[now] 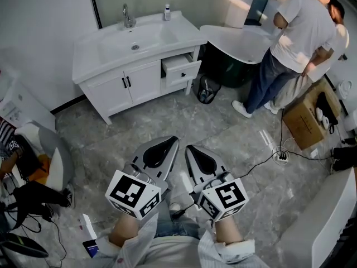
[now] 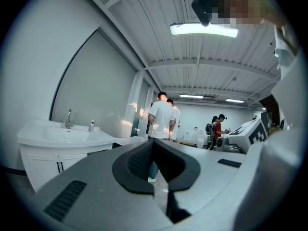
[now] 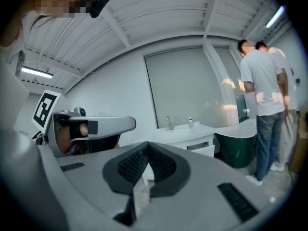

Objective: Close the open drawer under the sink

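Ahead, well beyond both tools, the open white drawer (image 1: 183, 70) juts from the white sink cabinet (image 1: 120, 85), a black mesh bin (image 1: 207, 89) just right of it. The left tool (image 1: 174, 139) and right tool (image 1: 187, 148) are closed, holding nothing. The right gripper view shows the drawer; the left gripper view shows only the cabinet doors.

Likely a bathroom-fittings showroom or test hall, not a home: white vanity (image 1: 131, 81) with sink (image 1: 134, 41) and tap (image 1: 128, 17) against a bare wall (image 1: 44, 15). Freestanding tub (image 1: 240, 38) alongside. Marbled floor tiles (image 1: 167, 121) trailing cable (image 1: 256, 163), cardboard box (image 1: 304, 119), panelled ceiling (image 2: 216, 71), strip lights (image 2: 204, 30), people (image 1: 295, 43) standing about.
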`<action>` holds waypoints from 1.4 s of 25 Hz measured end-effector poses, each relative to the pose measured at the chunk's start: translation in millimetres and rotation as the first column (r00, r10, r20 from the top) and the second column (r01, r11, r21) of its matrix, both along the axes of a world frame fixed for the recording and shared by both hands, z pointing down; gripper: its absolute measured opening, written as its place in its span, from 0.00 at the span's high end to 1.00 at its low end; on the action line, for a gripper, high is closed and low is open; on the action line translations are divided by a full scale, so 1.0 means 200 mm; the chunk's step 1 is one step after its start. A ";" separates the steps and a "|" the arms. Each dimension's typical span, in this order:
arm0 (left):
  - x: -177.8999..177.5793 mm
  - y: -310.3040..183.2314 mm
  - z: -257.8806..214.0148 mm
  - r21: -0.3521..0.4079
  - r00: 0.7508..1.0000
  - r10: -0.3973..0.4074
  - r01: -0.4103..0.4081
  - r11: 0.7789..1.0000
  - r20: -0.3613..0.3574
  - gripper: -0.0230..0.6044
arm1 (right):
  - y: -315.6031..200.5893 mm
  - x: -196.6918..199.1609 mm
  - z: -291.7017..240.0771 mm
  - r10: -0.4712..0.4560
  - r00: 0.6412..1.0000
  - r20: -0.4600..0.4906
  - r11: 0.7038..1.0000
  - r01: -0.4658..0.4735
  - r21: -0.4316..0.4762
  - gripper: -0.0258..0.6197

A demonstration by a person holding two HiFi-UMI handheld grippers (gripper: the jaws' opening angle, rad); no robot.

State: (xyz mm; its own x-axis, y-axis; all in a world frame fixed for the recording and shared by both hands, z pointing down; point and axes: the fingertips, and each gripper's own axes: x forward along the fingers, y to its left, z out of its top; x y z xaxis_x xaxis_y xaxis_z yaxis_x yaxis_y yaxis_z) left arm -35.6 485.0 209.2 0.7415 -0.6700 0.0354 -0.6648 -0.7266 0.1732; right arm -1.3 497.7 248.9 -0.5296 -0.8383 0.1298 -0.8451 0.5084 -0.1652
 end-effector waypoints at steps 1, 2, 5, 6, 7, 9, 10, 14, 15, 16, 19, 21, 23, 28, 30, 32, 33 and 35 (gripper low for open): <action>0.00 -0.04 0.01 -0.002 1.000 0.000 0.000 1.000 0.000 0.94 | -0.04 0.00 0.01 0.001 1.000 0.001 1.000 -0.001 -0.003 0.95; 0.00 -0.07 0.02 -0.003 1.000 0.001 -0.001 1.000 -0.001 0.94 | -0.07 -0.01 0.02 0.002 1.000 0.001 1.000 -0.002 -0.008 0.95; -0.01 -0.21 0.03 -0.004 1.000 0.008 -0.008 1.000 0.001 0.94 | -0.21 -0.02 0.03 0.003 1.000 0.001 1.000 -0.003 -0.018 0.95; -0.01 -0.26 0.03 -0.003 1.000 0.013 -0.013 1.000 0.002 0.94 | -0.26 -0.02 0.03 0.004 1.000 0.001 1.000 -0.004 -0.020 0.95; -0.01 -0.32 0.02 -0.004 1.000 0.017 -0.017 1.000 0.002 0.94 | -0.31 -0.02 0.03 0.005 1.000 0.000 1.000 -0.005 -0.023 0.95; -0.01 -0.43 0.01 -0.002 1.000 0.023 -0.023 1.000 -0.001 0.94 | -0.42 -0.03 0.03 0.006 1.000 -0.004 1.000 -0.006 -0.027 0.95; -0.02 -0.49 0.01 0.000 1.000 0.025 -0.025 1.000 0.000 0.94 | -0.48 -0.04 0.03 0.007 1.000 -0.007 1.000 -0.007 -0.028 0.95; -0.05 -0.73 -0.01 0.006 0.999 0.034 -0.034 0.999 0.001 0.94 | -0.71 -0.07 0.01 0.018 1.000 -0.012 1.000 -0.018 -0.020 0.95; -0.06 -0.78 -0.02 0.006 0.999 0.036 -0.036 0.999 0.000 0.94 | -0.76 -0.08 0.00 0.023 1.000 -0.013 1.000 -0.023 -0.018 0.95; -0.07 -0.82 -0.02 0.005 0.999 0.039 -0.039 0.999 0.000 0.94 | -0.81 -0.09 0.00 0.028 1.000 -0.014 0.999 -0.028 -0.018 0.95; -0.09 -0.94 -0.02 0.004 0.999 0.044 -0.044 0.999 -0.001 0.94 | -0.92 -0.10 0.01 0.045 0.999 -0.007 0.999 -0.045 -0.022 0.95; -0.11 -1.01 -0.01 0.006 0.999 0.050 -0.050 0.999 0.002 0.94 | -1.00 -0.12 0.02 0.051 0.999 0.007 0.998 -0.051 -0.020 0.95; -0.12 -1.07 -0.01 0.006 0.998 0.056 -0.056 0.998 0.005 0.94 | -1.06 -0.12 0.03 0.063 0.998 0.014 0.998 -0.062 -0.021 0.95; -0.12 -1.19 0.00 0.004 0.997 0.076 -0.076 0.997 0.011 0.94 | -1.18 -0.12 0.02 0.089 0.996 0.003 0.996 -0.089 -0.022 0.95; -0.13 -1.23 -0.01 0.008 0.997 0.080 -0.080 0.997 0.010 0.94 | -1.23 -0.13 0.01 0.094 0.996 0.001 0.995 -0.094 -0.018 0.95; -0.13 -1.26 -0.01 0.006 0.996 0.085 -0.085 0.996 0.011 0.94 | -1.26 -0.13 0.01 0.095 0.995 -0.003 0.995 -0.095 -0.024 0.95; -0.13 -1.27 -0.01 0.004 0.996 0.087 -0.088 0.996 0.013 0.94 | -1.27 -0.13 0.01 0.097 0.995 -0.004 0.995 -0.097 -0.029 0.95; -0.13 -1.30 -0.01 0.003 0.996 0.089 -0.089 0.996 0.013 0.94 | -1.31 -0.12 0.01 0.103 0.995 0.000 0.994 -0.103 -0.028 0.95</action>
